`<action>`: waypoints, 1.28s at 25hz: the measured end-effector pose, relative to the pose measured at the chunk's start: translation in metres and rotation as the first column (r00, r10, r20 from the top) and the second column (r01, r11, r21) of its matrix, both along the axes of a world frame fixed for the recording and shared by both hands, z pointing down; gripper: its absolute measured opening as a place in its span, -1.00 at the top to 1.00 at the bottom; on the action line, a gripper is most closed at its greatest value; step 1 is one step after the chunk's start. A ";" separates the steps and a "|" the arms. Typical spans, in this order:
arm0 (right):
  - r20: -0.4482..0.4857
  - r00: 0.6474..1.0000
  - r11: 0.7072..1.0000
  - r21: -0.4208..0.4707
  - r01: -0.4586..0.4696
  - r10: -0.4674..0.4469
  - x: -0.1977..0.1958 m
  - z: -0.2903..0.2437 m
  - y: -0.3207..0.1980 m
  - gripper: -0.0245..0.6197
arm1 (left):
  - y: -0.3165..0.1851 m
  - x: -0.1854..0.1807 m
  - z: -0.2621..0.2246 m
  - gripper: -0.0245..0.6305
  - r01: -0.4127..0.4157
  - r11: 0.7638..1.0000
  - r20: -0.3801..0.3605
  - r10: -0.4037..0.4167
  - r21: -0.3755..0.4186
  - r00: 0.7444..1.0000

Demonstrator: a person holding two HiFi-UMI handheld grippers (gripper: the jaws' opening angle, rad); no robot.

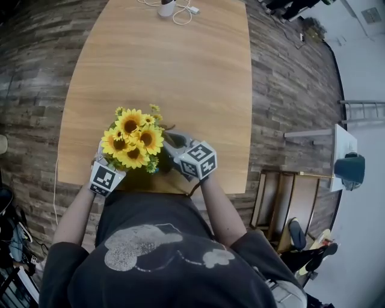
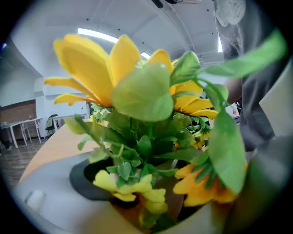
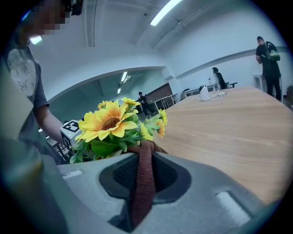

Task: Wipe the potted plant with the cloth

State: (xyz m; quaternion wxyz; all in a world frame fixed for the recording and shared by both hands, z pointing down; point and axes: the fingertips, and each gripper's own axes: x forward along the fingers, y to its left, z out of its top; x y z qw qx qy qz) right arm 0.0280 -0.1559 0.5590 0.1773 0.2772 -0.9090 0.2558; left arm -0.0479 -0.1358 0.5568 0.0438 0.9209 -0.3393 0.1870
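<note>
Bright, even light from ceiling strips (image 3: 165, 10); heavy fisheye edges; blurry, out-of-focus near petals (image 2: 91, 68)

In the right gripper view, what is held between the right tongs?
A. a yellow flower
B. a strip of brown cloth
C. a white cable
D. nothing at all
B: the right tongs are closed on a strip of brown cloth, which hangs between them just in front of the potted plant.

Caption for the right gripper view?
The right gripper pinches a cloth in its jaws beside the sunflower plant on a wooden table.
</note>
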 end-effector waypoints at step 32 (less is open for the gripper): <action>0.034 0.981 0.981 -0.035 0.190 -0.189 -0.066 0.005 -0.068 0.77 | 0.014 -0.004 0.002 -0.57 -0.385 0.923 -0.039 0.384 -0.025 0.923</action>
